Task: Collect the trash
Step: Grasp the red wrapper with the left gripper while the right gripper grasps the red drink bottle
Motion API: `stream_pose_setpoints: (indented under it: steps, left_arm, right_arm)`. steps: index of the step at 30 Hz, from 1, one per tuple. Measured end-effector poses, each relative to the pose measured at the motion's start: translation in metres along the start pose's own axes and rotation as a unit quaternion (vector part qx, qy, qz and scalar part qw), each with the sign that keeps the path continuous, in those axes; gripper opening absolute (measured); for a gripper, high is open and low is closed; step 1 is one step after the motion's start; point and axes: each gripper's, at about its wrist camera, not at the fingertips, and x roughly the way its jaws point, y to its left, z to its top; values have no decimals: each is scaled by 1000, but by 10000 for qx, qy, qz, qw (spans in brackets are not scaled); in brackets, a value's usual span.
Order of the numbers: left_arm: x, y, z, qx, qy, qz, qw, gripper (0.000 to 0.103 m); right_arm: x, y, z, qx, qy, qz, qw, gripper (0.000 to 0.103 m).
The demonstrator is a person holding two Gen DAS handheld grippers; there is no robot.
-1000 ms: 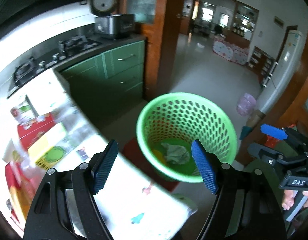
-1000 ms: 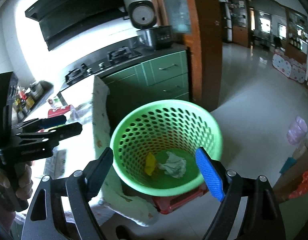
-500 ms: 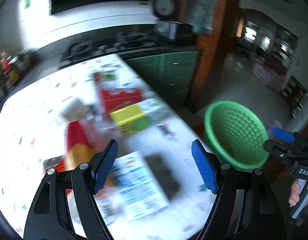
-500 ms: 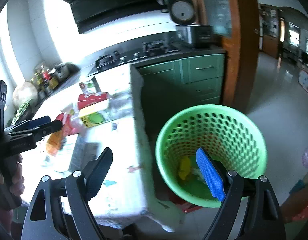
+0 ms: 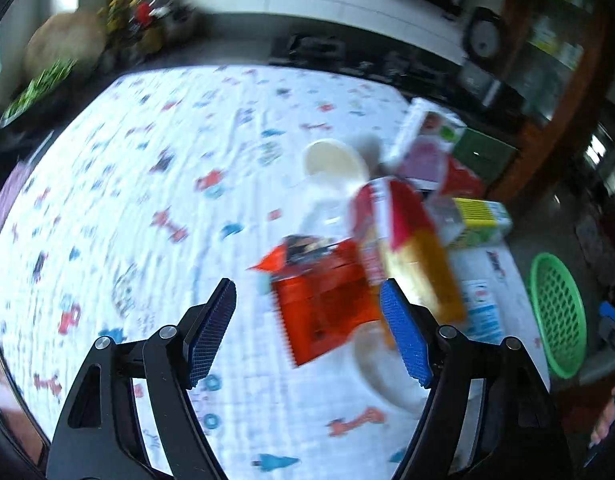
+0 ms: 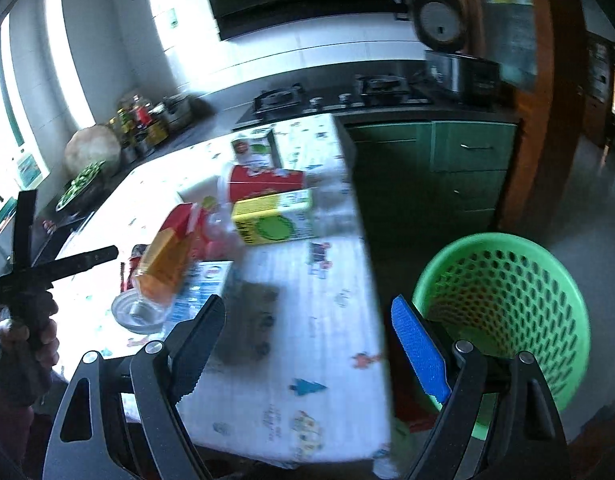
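Trash lies heaped on the table with a patterned cloth [image 5: 155, 168]: an orange-red wrapper [image 5: 323, 304], a bottle of orange liquid [image 5: 411, 248] on its side, a white cup [image 5: 335, 160] and a yellow-green carton [image 5: 479, 220]. My left gripper [image 5: 307, 332] hangs open over the wrapper, and its pads are clear of it. The picture is blurred. A green perforated basket [image 6: 503, 312] stands on the floor beside the table. My right gripper [image 6: 303, 344] is open and empty above the table's edge. The carton [image 6: 275, 222] and bottle [image 6: 167, 264] lie beyond it, and the left gripper [image 6: 83, 258] shows at the far left.
A dark flat object [image 6: 251, 320] and a blue-white leaflet [image 6: 203, 284] lie near the right gripper. A clear dish [image 6: 135, 312] sits under the bottle's mouth. Behind the table run a stove counter [image 6: 339, 100] and green cabinets [image 6: 447, 152]. A hand [image 6: 27, 332] holds the left gripper.
The left gripper swung from above the basket over to the trash pile on the table. The right gripper also shifted from the basket towards the table's edge. Both stayed open.
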Motion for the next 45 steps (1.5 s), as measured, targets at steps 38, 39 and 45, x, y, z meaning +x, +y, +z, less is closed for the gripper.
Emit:
stream_pose_setpoints:
  steps: [38,39,45]
  left_arm:
    - [23,23,-4,-47,301,-1093,9935,8]
    - [21,24,-4,-32,277,-1067,9939,6]
    - [19,33,-8,-78,269,-1037,9942,5]
  right_arm:
    - [140,132,62,-397,1366,1120,9835,79]
    - [145,134,63,-338,1435,1149,9824,79]
    - [182,140,70,4,1929,1138,9746,79]
